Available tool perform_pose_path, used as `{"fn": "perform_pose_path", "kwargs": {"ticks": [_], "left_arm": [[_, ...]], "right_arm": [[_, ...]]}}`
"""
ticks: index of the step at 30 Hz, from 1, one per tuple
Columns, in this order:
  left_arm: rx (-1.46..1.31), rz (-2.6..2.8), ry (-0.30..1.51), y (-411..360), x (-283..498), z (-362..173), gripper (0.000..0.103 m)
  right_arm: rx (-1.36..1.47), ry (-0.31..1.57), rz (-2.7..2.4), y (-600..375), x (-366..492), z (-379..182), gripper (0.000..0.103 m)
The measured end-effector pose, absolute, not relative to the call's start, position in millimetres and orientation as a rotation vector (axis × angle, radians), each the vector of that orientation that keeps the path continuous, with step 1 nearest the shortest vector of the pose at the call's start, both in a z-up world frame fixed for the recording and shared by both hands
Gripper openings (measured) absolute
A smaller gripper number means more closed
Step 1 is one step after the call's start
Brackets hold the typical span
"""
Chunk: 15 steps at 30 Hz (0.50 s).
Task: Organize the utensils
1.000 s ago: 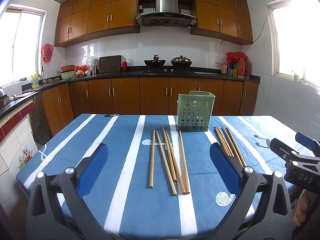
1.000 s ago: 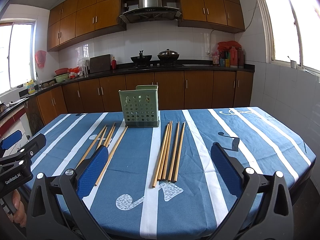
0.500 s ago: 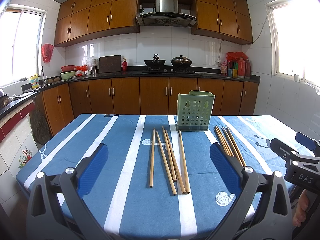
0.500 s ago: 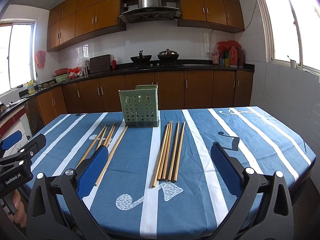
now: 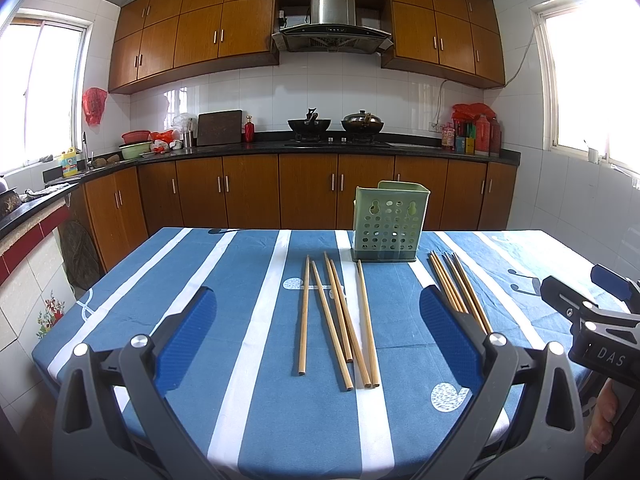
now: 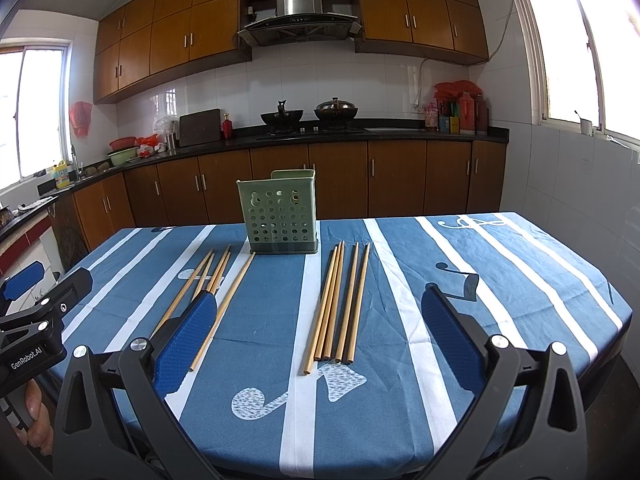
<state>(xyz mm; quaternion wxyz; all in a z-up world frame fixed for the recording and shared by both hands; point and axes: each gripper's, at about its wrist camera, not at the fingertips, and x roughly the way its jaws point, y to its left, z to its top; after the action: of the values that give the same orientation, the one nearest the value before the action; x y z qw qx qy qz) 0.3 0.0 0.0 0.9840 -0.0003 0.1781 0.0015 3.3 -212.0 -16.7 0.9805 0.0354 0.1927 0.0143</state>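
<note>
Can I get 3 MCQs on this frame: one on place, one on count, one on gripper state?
1. Where is the green holder relative to the two chopstick groups?
A. At the table's far side, between the groups
B. Nearest the camera
C. On the kitchen counter

2. How many chopsticks are in the right group?
A. Two
B. Five
C. Nine

3. What state are the left gripper and right gripper in?
A. Both open, holding nothing
B. Both shut on chopsticks
C. Left shut on the holder, right open

Answers:
1. A: the holder stands on the tablecloth beyond the sticks, with the left group on one side and the right group on the other.
2. B: five stick ends show at its near edge.
3. A: each pair of fingers stands wide apart with only tablecloth between.
</note>
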Motion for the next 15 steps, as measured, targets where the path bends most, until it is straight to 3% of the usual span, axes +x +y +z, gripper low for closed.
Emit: {"fn": "perform_pose_path", "kwargs": {"ticks": [15], "left_arm": [[0.001,0.004,0.358,-0.1,0.3,0.0,0.099]], "right_arm": [[0.073,0.389,0.029,-212.0,3.8,-17.4,0.101]]}}
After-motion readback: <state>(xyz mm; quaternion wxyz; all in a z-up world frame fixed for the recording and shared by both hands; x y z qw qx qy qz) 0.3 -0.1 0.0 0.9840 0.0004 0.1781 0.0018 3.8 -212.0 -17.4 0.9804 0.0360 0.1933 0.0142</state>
